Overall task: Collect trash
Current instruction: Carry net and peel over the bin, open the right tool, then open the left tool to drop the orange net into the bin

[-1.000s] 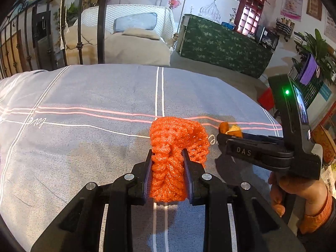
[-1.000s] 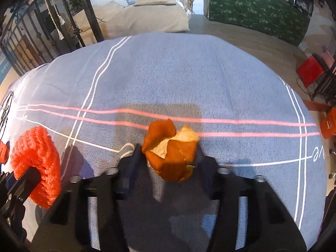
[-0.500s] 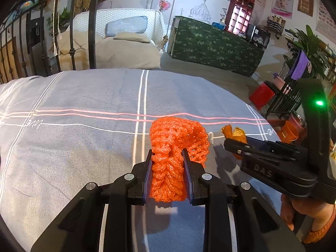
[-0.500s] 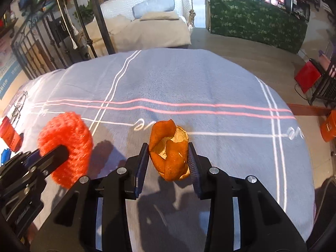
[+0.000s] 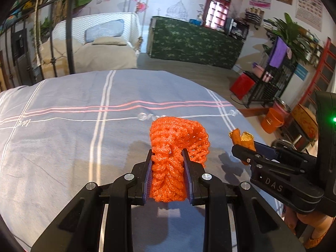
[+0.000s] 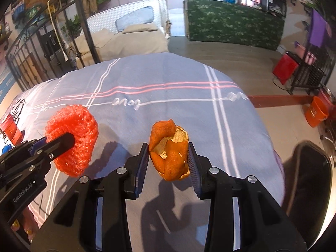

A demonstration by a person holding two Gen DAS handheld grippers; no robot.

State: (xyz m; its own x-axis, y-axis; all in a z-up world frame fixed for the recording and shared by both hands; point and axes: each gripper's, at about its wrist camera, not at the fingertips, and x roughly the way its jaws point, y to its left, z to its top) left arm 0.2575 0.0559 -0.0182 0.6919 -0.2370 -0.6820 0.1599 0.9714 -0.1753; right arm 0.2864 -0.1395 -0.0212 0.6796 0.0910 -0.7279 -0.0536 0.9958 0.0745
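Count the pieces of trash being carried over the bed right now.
2. An orange foam fruit net clamped in the left gripper, and a curled orange peel clamped in the right gripper.

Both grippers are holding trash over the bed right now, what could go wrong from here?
1. The curled orange peel is pinched only at its sides in the right gripper; it could crack or slip onto the grey striped bedsheet.
2. The orange foam fruit net in the left gripper is squashy and may work loose.
3. The grippers are close together and could bump.
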